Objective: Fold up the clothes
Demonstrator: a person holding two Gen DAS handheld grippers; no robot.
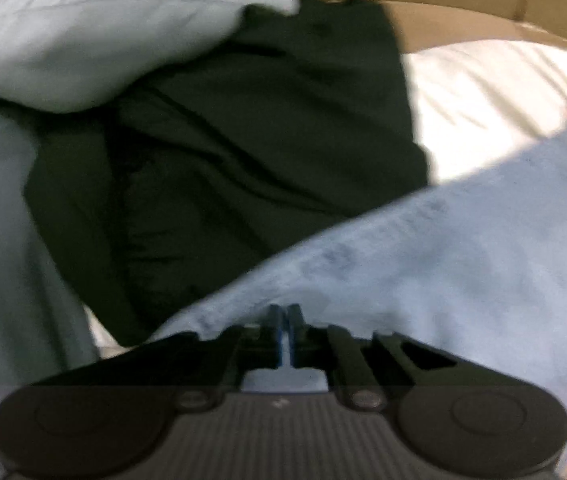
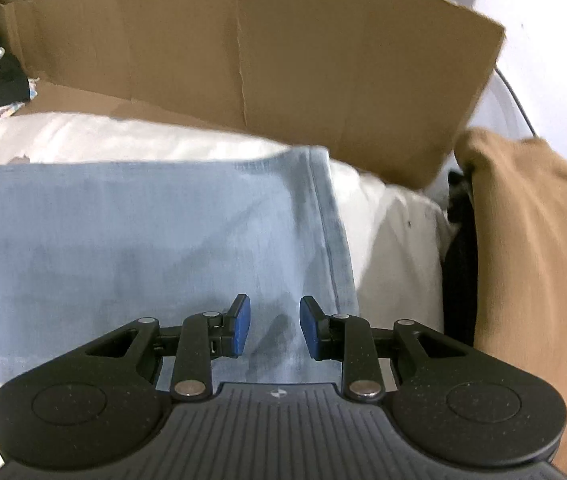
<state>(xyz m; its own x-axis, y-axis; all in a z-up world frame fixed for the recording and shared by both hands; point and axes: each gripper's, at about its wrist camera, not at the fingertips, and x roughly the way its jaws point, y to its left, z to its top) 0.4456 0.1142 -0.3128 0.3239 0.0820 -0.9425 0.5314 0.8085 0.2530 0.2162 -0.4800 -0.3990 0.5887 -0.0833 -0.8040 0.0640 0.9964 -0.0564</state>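
Nearest the lens in the left wrist view, at bottom centre, the left gripper (image 1: 283,316) has its blue pads pressed together. Pale blue denim (image 1: 443,264) bunches right at the tips, so it appears pinched on an edge of the jeans, though blur hides the contact itself. From there the denim rises as a broad band toward the right edge of the frame. Beyond it lies a dark green garment (image 1: 243,140), with a pale grey-blue garment (image 1: 103,40) draped across the upper left.

At the bottom of the right wrist view, the right gripper (image 2: 274,328) stands with its jaws partly apart and nothing between them, hovering over the same jeans (image 2: 123,240). The denim lies flat on a white sheet (image 2: 395,240), its long axis running left to right across the frame, with a stitched edge (image 2: 331,240) running top to bottom just right of centre. Farther back stands a cardboard wall (image 2: 283,60); a tan cloth (image 2: 531,260) hangs at right.

This looks like the start of a fold: one side is caught, the other not yet. The next move likely calls for the right jaws to come down and close on the denim near that stitched edge, so both hands can carry the fabric over together.
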